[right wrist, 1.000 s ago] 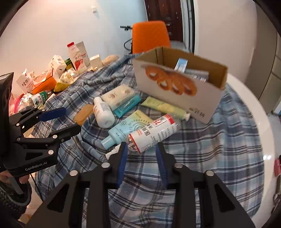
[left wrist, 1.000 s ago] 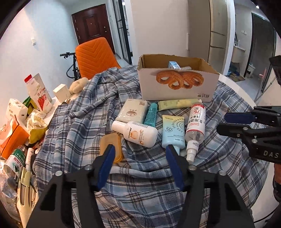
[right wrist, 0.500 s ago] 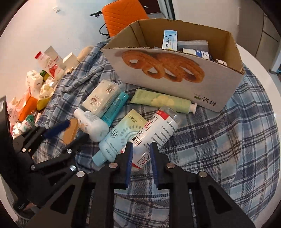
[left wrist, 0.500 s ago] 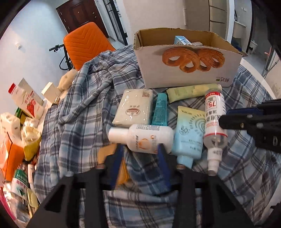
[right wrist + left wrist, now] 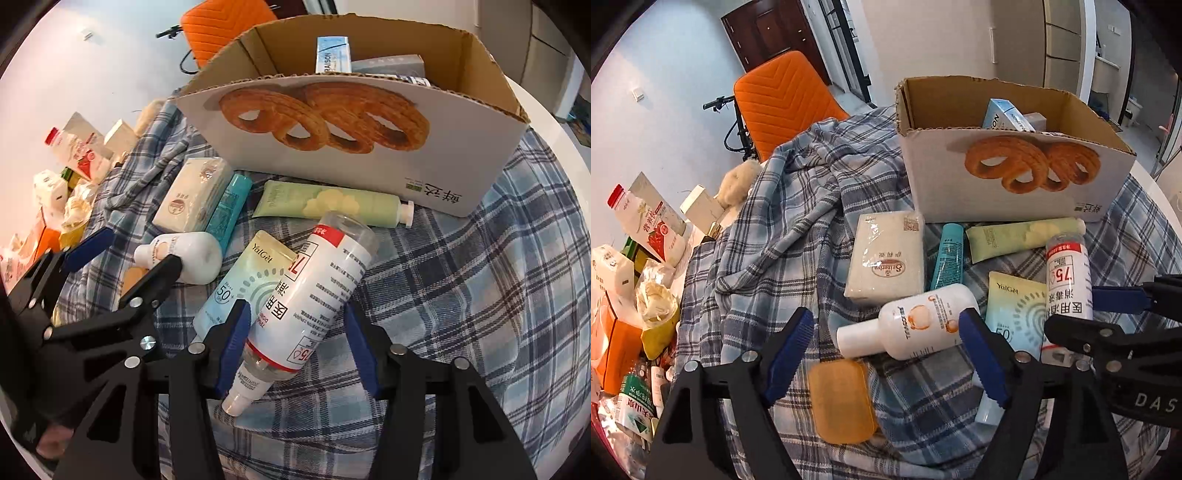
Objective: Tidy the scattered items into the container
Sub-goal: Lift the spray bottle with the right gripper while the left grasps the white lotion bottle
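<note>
1. The right gripper [image 5: 295, 343] is spread wide around the lower body of the spray bottle [image 5: 317, 291], which lies on the plaid cloth [image 5: 480, 295] covering the table, partly on the sunscreen tube [image 5: 243, 284].
2. The left gripper [image 5: 886, 354] is also spread, hovering over the white lotion bottle [image 5: 912, 321], beside the amber soap bar [image 5: 842, 400].
3. The cardboard box [image 5: 369, 147] stands just behind the items.
4. The spray bottle looks rigid, smooth and round, likely to roll or slip; gripping mid-label, across its width, seems safest.
5. The lotion bottle seems light and slightly squeezable; hold its wide body.
</note>
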Available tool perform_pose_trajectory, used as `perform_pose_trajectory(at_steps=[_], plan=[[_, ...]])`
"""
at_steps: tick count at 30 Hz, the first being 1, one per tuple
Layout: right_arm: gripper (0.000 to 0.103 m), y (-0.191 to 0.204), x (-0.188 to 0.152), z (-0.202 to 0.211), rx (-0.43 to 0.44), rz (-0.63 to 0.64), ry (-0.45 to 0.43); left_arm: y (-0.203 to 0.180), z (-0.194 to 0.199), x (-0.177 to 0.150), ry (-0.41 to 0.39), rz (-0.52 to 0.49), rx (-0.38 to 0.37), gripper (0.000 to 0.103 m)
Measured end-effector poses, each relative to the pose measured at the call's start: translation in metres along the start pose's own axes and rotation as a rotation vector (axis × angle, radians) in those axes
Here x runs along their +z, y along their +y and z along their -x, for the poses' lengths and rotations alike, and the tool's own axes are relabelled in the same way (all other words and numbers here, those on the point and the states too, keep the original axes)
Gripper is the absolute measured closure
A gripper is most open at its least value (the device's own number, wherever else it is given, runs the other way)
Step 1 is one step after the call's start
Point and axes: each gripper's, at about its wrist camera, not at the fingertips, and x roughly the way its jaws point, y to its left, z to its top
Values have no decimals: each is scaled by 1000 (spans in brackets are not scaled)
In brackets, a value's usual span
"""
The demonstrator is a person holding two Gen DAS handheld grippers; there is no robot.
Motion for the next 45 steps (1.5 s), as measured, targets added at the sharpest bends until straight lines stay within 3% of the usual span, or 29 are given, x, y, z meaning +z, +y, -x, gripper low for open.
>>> perform_pose_trajectory(at_steps=[7, 11, 15, 17, 27, 31, 34, 39, 41, 45], plan=[[67, -12, -8, 11, 55, 4, 6, -4, -10, -1, 10, -33, 10, 0], [73, -17, -10, 16, 68, 5, 3, -10, -22, -7, 52, -43, -11, 0], [78, -17, -12, 21, 61, 29, -9, -10, -23, -9, 34, -39, -5, 2], [81, -15, -11, 23, 52, 50, -12, -10, -23, -10, 37, -30, -36, 12], [78, 0, -14, 18, -1, 128, -40, -28, -14, -17, 5, -123, -7, 37], [58, 3, -16, 8, -17, 129, -16, -28, -13, -17, -6, -133, -5, 37], [58, 1, -20, -4, -10, 114, 21, -23, -12, -18, -18, -114, -21, 38], [57, 7, -28, -5, -48, 161, -12, -23, -7, -21, -43, -101, 7, 41], [61, 6, -31, -5, -40, 170, -13, -17, -4, -22, -56, -73, 21, 101], [61, 0, -35, -1, -11, 172, -17, -3, -6, -20, -17, -40, -40, 102]])
